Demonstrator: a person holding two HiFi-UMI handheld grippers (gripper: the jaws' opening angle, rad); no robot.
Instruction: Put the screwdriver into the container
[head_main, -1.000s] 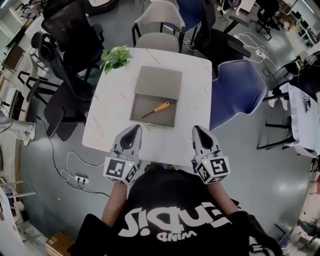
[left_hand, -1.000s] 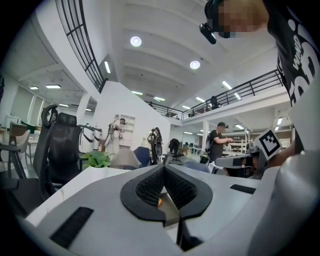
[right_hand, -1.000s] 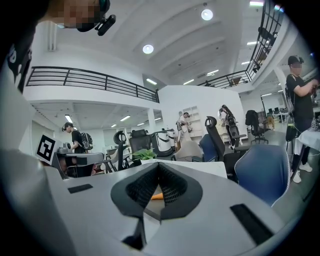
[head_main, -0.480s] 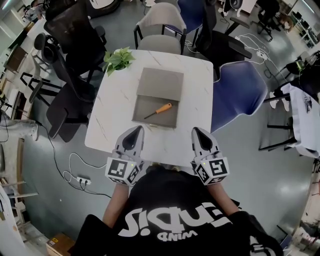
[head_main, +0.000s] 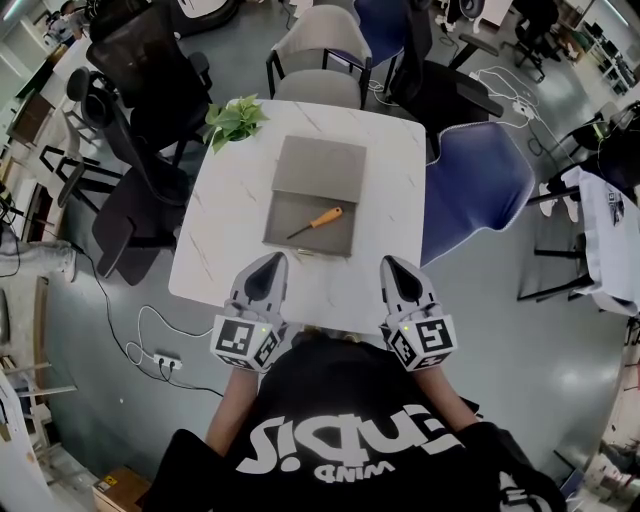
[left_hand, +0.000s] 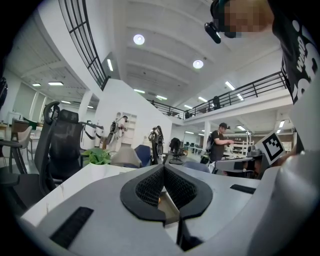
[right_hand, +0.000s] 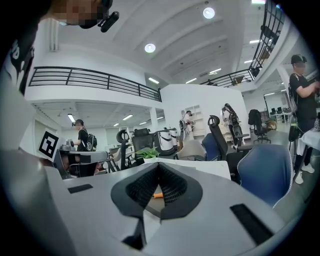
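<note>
Unmoved orange-handled screwdriver (head_main: 318, 221) in flat grey container (head_main: 335, 238)

In the right gripper view the screwdriver (right_hand: 157, 195) is just an orange sliver behind the right gripper's (right_hand: 159, 165) jaws, rest blocked. Left gripper view shows barely a speck of it. In the head view, bits of the table's (head_main: 230, 220) near edge hide under the left gripper (head_main: 270, 258) and right gripper.
</note>
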